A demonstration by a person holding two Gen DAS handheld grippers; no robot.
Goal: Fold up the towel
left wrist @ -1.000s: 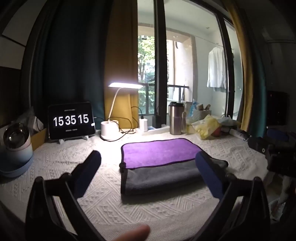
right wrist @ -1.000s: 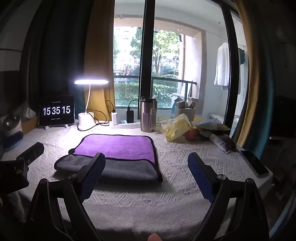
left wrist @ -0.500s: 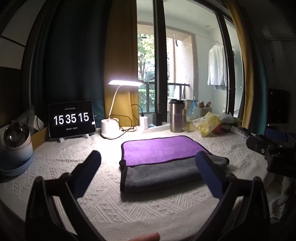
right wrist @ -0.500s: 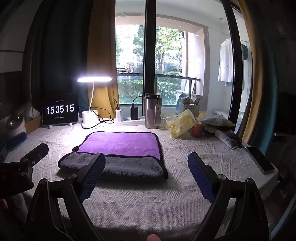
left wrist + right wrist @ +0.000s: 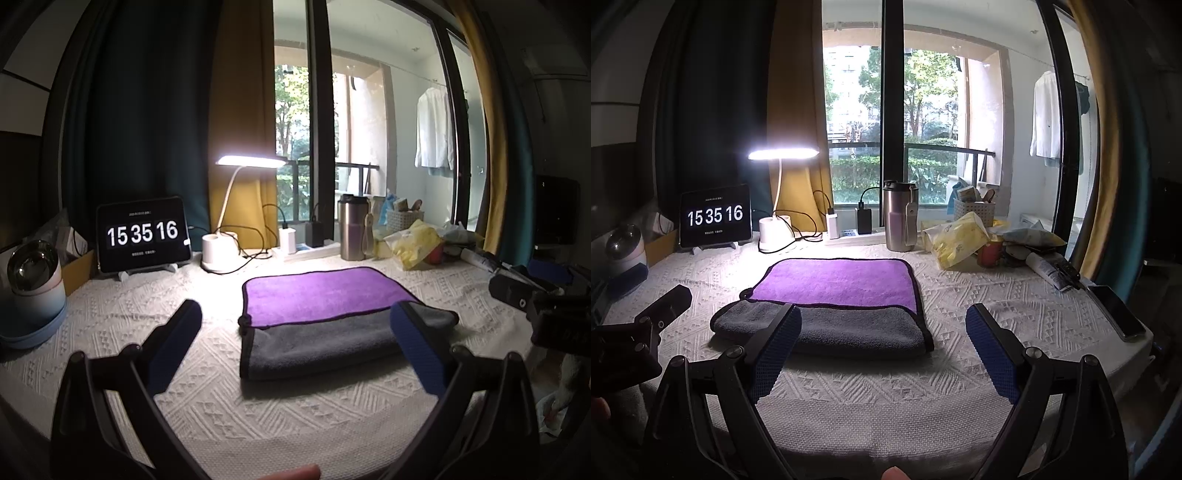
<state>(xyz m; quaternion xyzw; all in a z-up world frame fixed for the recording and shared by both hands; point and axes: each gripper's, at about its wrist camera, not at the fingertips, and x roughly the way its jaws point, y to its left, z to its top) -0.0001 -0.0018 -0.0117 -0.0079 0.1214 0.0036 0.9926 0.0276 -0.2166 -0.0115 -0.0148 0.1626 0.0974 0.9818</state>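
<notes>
Tall dark-framed glass balcony doors (image 5: 886, 110) fill the far wall; daylight and green trees show outside, with a black metal railing (image 5: 945, 149). Mustard-yellow curtain (image 5: 792, 110) hangs left of the glass, dark teal curtain (image 5: 140, 110) beside it. White long-sleeved shirt (image 5: 1046, 114) hangs on the balcony. Lit white gooseneck desk lamp (image 5: 236, 206) stands on the white diamond-textured tablecloth (image 5: 886, 391). Black tablet on a stand (image 5: 142, 233) reads 15 35 16.
</notes>
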